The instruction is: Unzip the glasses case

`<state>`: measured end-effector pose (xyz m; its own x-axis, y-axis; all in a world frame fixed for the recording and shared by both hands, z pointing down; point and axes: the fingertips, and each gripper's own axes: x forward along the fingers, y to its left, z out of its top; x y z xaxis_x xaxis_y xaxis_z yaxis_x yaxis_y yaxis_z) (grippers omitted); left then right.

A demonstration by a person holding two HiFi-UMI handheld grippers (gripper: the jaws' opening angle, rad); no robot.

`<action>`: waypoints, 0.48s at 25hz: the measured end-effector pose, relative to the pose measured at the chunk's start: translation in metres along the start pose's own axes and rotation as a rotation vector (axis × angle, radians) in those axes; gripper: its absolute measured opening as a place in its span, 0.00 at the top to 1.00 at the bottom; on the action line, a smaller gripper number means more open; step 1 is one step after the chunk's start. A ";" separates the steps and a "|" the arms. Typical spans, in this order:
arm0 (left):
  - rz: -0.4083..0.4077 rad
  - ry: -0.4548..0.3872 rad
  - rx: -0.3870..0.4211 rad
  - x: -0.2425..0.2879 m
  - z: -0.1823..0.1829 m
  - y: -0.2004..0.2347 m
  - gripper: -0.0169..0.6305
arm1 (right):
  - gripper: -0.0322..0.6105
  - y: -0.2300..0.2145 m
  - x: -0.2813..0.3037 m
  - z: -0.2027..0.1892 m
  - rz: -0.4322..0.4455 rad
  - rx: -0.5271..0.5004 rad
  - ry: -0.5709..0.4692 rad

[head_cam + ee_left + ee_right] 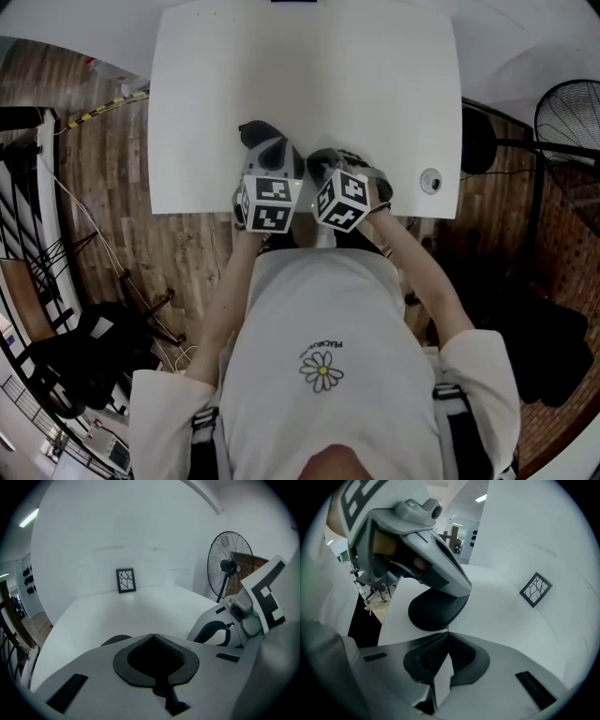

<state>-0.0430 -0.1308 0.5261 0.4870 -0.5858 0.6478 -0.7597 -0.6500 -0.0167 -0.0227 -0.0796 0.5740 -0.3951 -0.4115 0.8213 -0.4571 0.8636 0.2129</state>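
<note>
A black oval glasses case [436, 611] lies closed on the white table [309, 84] near its front edge. In the left gripper view only a dark sliver of the case [114, 641] shows past the jaws. My left gripper [265, 139] is shut with nothing between its jaws, and its tips [461, 591] sit on top of the case. My right gripper [448, 633] is shut too, its tips right at the case's near edge. A tiny sliver of the zip pull [447, 628] shows there; I cannot tell whether it is pinched. From the head the case is hidden under both grippers.
A small framed picture [125, 580] leans against the wall at the table's far end. A standing fan [567, 112] is to the right of the table. A small round object [430, 180] sits at the table's right front corner. Wooden floor lies to the left.
</note>
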 end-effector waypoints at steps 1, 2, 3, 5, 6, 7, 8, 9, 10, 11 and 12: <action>0.001 -0.001 -0.003 0.000 0.000 0.000 0.95 | 0.94 -0.006 0.003 0.004 0.001 -0.014 -0.005; 0.002 -0.002 -0.004 -0.001 0.001 -0.001 0.95 | 0.94 -0.012 0.006 0.007 0.004 -0.032 -0.010; 0.001 -0.003 -0.005 0.000 0.002 -0.001 0.95 | 0.94 -0.018 0.010 0.011 0.009 -0.055 -0.016; -0.006 0.000 -0.012 0.002 0.003 -0.003 0.95 | 0.94 -0.031 0.019 0.018 0.022 -0.106 -0.028; -0.011 0.000 -0.018 0.003 0.004 -0.003 0.95 | 0.94 -0.038 0.024 0.022 0.032 -0.127 -0.035; -0.015 -0.003 -0.025 0.004 0.005 -0.003 0.95 | 0.94 -0.044 0.029 0.027 0.042 -0.142 -0.042; -0.017 -0.007 -0.031 0.005 0.006 -0.002 0.95 | 0.94 -0.049 0.033 0.032 0.052 -0.153 -0.047; -0.019 -0.010 -0.035 0.005 0.005 -0.002 0.95 | 0.94 -0.053 0.037 0.036 0.058 -0.157 -0.049; -0.021 -0.008 -0.037 0.005 0.005 -0.002 0.95 | 0.94 -0.056 0.040 0.040 0.055 -0.152 -0.049; -0.027 -0.003 -0.037 0.005 0.005 -0.001 0.95 | 0.94 -0.060 0.040 0.040 0.039 -0.133 -0.047; -0.035 0.004 -0.038 0.005 0.006 0.000 0.95 | 0.94 -0.066 0.038 0.039 0.011 -0.094 -0.045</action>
<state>-0.0378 -0.1366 0.5250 0.5121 -0.5605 0.6508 -0.7578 -0.6515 0.0351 -0.0387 -0.1630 0.5702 -0.4364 -0.4127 0.7995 -0.3769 0.8907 0.2541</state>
